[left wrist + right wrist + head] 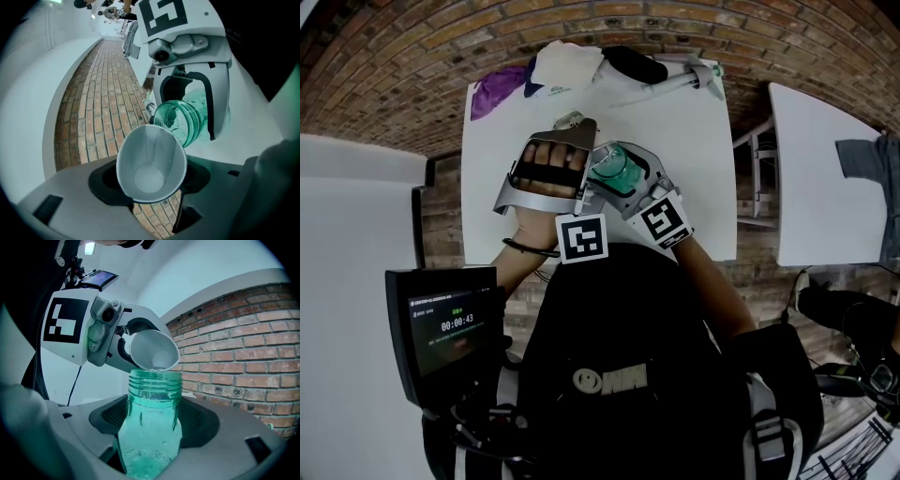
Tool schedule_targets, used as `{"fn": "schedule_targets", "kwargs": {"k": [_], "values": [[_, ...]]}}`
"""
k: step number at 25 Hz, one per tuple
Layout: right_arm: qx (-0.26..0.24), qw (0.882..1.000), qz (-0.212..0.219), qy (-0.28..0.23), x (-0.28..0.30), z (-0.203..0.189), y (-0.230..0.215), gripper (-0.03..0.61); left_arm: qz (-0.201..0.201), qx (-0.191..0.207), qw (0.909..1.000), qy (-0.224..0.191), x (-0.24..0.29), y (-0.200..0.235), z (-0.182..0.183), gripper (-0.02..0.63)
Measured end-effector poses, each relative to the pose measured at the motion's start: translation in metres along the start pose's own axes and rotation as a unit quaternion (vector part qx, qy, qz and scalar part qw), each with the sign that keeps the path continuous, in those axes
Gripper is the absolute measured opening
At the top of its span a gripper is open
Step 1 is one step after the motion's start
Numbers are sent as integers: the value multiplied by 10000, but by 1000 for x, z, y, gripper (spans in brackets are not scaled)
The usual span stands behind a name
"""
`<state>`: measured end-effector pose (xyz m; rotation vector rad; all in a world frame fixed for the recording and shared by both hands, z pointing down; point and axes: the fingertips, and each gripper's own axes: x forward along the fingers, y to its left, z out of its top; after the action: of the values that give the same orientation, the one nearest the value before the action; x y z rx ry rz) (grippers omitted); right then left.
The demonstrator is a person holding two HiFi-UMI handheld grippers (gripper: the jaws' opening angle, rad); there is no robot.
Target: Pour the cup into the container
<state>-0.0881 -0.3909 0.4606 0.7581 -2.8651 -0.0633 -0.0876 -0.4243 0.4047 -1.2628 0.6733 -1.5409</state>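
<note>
Both grippers are loaded: left gripper (pixel 150 182) clamps the tilted cup (pixel 149 161), right gripper (pixel 152 423) clamps the jar (pixel 150 441). Pouring appears in hand, rim over mouth; next, tip further, steadily.

Table (pixel 698 155), purple cloth (pixel 494 91), white cloth (pixel 566 64) (crumpled)
</note>
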Motion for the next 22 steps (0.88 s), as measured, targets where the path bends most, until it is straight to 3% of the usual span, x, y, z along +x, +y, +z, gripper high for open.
{"fn": "schedule_targets", "kwargs": {"k": [22], "values": [[-38,10000,7,-5,0,0,1,328,-29,4,10000,17,-1,0,0,282]]}}
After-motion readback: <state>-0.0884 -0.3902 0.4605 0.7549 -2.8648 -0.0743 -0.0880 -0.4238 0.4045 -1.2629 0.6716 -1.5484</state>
